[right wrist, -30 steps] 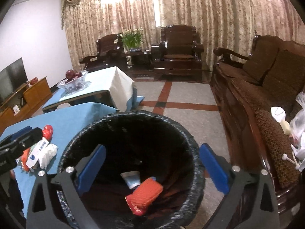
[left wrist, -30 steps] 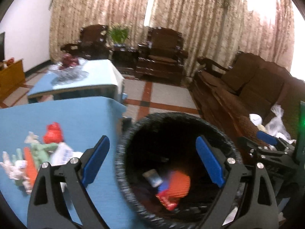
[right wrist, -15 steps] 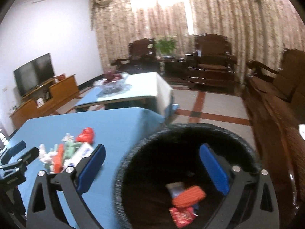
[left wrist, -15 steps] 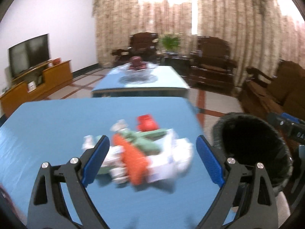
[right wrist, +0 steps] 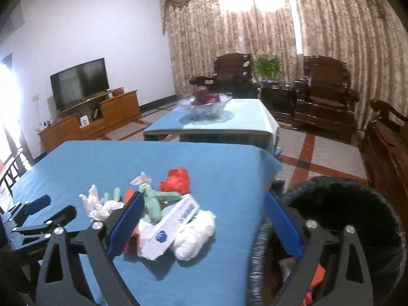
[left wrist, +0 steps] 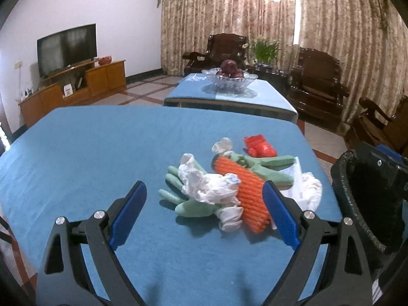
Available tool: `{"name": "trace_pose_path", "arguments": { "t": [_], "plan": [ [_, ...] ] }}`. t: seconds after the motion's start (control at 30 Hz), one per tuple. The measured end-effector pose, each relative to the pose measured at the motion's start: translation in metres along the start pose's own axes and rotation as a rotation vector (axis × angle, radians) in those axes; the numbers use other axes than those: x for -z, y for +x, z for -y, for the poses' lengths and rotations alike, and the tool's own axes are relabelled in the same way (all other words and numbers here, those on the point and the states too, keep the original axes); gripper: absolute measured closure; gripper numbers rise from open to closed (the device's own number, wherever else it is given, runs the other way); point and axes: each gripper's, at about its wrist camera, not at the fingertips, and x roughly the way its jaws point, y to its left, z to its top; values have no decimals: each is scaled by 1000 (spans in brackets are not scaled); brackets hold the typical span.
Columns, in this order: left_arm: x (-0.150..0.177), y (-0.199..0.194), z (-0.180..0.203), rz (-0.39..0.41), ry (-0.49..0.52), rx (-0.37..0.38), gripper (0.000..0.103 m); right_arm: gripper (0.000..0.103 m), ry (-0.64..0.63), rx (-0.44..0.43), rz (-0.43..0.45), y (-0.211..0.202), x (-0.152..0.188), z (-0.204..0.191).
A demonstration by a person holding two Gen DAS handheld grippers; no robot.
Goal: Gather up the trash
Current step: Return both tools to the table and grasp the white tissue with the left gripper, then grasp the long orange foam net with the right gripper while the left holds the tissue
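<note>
A pile of trash lies on the blue table (left wrist: 89, 153): crumpled white tissue (left wrist: 206, 186), green gloves (left wrist: 267, 168), an orange ribbed wrapper (left wrist: 242, 191), a red wrapper (left wrist: 258, 146) and a white box (right wrist: 173, 221). My left gripper (left wrist: 204, 214) is open and empty, just short of the pile. My right gripper (right wrist: 204, 221) is open and empty, to the right of the pile, next to the black-lined trash bin (right wrist: 357, 216). The bin (left wrist: 369, 199) stands off the table's right edge with wrappers inside.
A second blue table (left wrist: 229, 97) with a glass fruit bowl (left wrist: 230, 80) stands beyond. Dark wooden armchairs (left wrist: 316, 86) line the curtained far wall. A TV (left wrist: 66, 47) on a wooden cabinet is at the left.
Both grippers have swung left from above the bin to face the trash pile on the table. Both stay open and empty.
</note>
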Motion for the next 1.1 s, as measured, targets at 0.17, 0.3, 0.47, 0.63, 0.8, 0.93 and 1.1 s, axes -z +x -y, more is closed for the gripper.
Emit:
{"name": "trace_pose_path", "arguments": {
  "t": [0.17,0.3,0.47,0.63,0.8,0.93,1.1],
  "plan": [
    [4,25,-5,-32,-16,5,14,21,-9,-4,-30,12,7,-6],
    [4,44,-6,-57,-35,4,14,22,-12,4,-49,20,10,-6],
    [6,63,-6,-88,-45,9,23,22,-15,5,-68,32,11,-8],
    [10,73,-6,-116,-55,45,52,22,-23,-3,-85,41,13,-14],
    [10,72,-1,-114,-45,93,79,22,-38,-19,-93,45,14,-23],
    [8,67,-5,-97,-62,104,88,23,-57,-43,-92,45,14,-32],
    [-1,46,-16,-50,-91,89,90,26,-72,-89,-87,45,13,-44]
  ]
}}
